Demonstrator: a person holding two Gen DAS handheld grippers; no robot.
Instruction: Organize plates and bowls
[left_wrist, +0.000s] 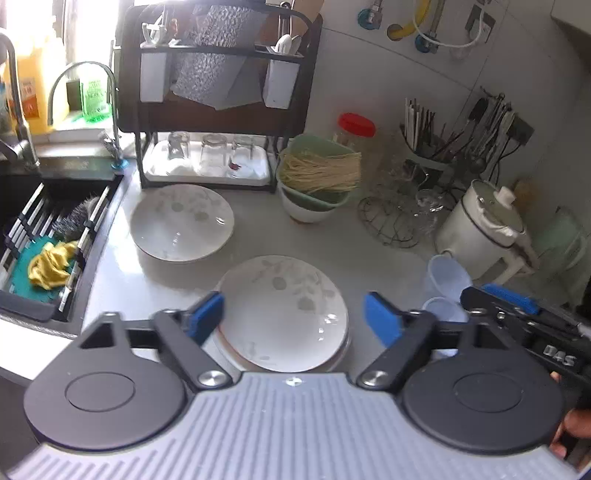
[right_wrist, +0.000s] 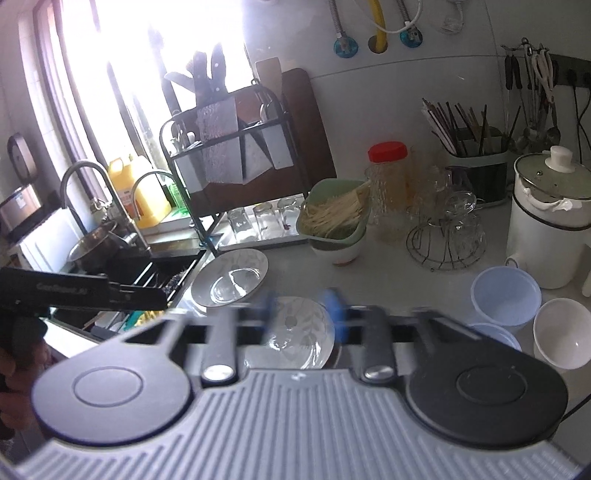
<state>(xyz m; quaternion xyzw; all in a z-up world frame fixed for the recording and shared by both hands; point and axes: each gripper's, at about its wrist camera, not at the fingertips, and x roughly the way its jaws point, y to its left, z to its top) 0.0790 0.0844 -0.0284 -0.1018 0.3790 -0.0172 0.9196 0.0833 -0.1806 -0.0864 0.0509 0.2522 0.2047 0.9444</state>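
A stack of white floral plates (left_wrist: 284, 314) lies on the grey counter close in front of my left gripper (left_wrist: 293, 319), which is open and empty, its blue pads either side of the stack. A single floral plate (left_wrist: 181, 221) lies farther back left near the sink. In the right wrist view the stack (right_wrist: 295, 332) sits just past my right gripper (right_wrist: 304, 314), whose blurred blue pads stand partly apart with nothing between them. The single plate (right_wrist: 231, 275) is behind. A lilac plastic bowl (right_wrist: 504, 297), a white bowl (right_wrist: 563, 332) and a lilac lid (right_wrist: 495, 334) sit at right.
A black dish rack (left_wrist: 218, 96) with upturned glasses stands at the back. A green basket of noodles on a white bowl (left_wrist: 317, 177), a wire glass stand (left_wrist: 395, 218), a white kettle pot (left_wrist: 484, 229) and a cutlery holder (right_wrist: 476, 170) crowd the right. The sink (left_wrist: 48, 229) is at left.
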